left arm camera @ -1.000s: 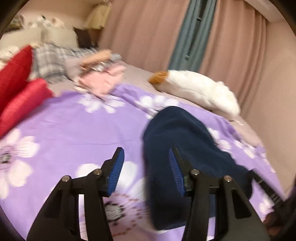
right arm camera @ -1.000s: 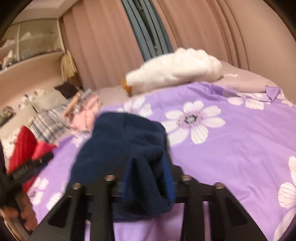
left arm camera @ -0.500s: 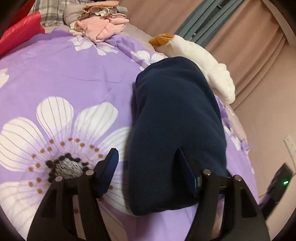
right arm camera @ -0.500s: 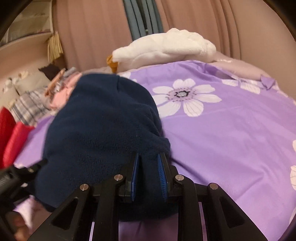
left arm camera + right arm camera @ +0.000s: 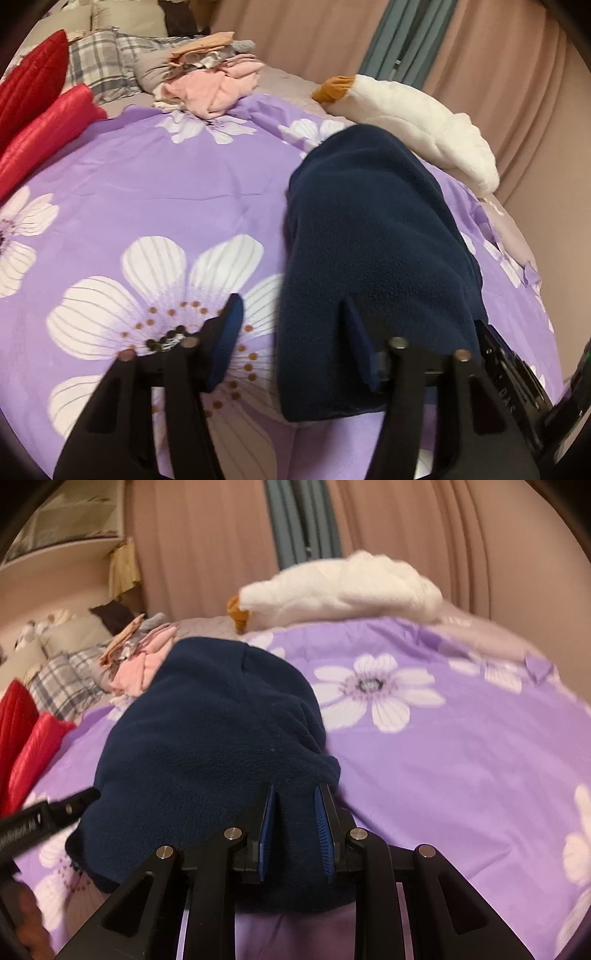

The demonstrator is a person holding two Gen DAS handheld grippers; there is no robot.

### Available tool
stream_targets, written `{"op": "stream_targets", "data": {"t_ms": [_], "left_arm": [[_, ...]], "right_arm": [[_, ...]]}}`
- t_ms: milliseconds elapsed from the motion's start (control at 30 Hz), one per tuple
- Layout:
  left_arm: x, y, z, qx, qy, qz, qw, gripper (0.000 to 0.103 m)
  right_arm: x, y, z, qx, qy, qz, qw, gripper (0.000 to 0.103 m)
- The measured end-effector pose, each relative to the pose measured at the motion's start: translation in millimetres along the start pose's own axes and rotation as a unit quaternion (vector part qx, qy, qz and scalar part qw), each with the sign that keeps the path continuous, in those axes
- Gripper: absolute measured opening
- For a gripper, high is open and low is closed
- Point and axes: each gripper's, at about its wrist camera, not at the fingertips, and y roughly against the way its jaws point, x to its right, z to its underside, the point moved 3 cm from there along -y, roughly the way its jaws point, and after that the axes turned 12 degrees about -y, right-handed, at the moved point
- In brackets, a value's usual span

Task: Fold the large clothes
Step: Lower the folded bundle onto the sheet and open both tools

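A navy blue fleece garment [image 5: 373, 258] lies folded in a long bundle on the purple flowered bedspread [image 5: 166, 199]. My left gripper [image 5: 291, 314] is open, its jaws wide apart, with the left edge of the fleece's near end between them. In the right wrist view the fleece [image 5: 207, 738] fills the middle. My right gripper [image 5: 295, 797] is nearly shut, its jaws pinching the fleece's near right corner. The left gripper's body [image 5: 40, 819] shows at the left edge of the right wrist view.
A white plush goose [image 5: 417, 114] lies at the bed's far side by the curtains. A pile of pink clothes [image 5: 214, 81], plaid pillows [image 5: 99, 66] and red cushions [image 5: 40, 114] sit at the head of the bed. A shelf [image 5: 62, 528] stands on the far wall.
The fleece was lowered from hanging in the right gripper onto the bedspread. Both grippers have pulled back slightly and tilted up; the right jaws stand a little wider than half a second ago.
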Motion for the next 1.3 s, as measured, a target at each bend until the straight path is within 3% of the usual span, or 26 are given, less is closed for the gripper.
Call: {"op": "stream_targets", "data": {"t_ms": [133, 300, 467, 533, 667, 800, 933, 967, 1133, 1300], "left_arm": [[-3, 31, -14, 0.020, 0.015, 0.021, 0.9995, 0.047], [13, 98, -31, 0.085, -0.045, 0.004, 0.9953, 0.047], [25, 164, -32, 0.123, -0.072, 0.040, 0.9890, 0.050], [29, 186, -28, 0.139, -0.093, 0.040, 0.9851, 0.050], [34, 218, -22, 0.161, -0.117, 0.032, 0.9795, 0.054], [33, 236, -18, 0.177, -0.116, 0.050, 0.9760, 0.067], [29, 254, -16, 0.210, -0.107, 0.052, 0.9704, 0.101], [27, 257, -16, 0.216, -0.105, 0.053, 0.9693, 0.103], [25, 263, -16, 0.211, -0.102, 0.060, 0.9704, 0.103], [25, 264, -18, 0.201, -0.099, 0.058, 0.9729, 0.103]], "right_arm": [[0, 19, -16, -0.002, -0.022, -0.018, 1.000, 0.024], [2, 68, -46, 0.013, -0.061, -0.058, 0.996, 0.024], [-12, 134, -63, 0.053, -0.036, -0.101, 0.993, 0.025], [-19, 163, -66, 0.073, -0.019, -0.100, 0.992, 0.026], [-28, 202, -66, 0.096, 0.015, -0.106, 0.990, 0.051], [-29, 219, -63, 0.099, 0.028, -0.112, 0.988, 0.053], [-26, 225, -63, 0.109, 0.031, -0.098, 0.989, 0.084], [-24, 225, -63, 0.114, 0.029, -0.091, 0.989, 0.091], [-23, 227, -63, 0.112, 0.027, -0.070, 0.991, 0.100], [-25, 228, -61, 0.113, 0.034, -0.047, 0.992, 0.102]]}}
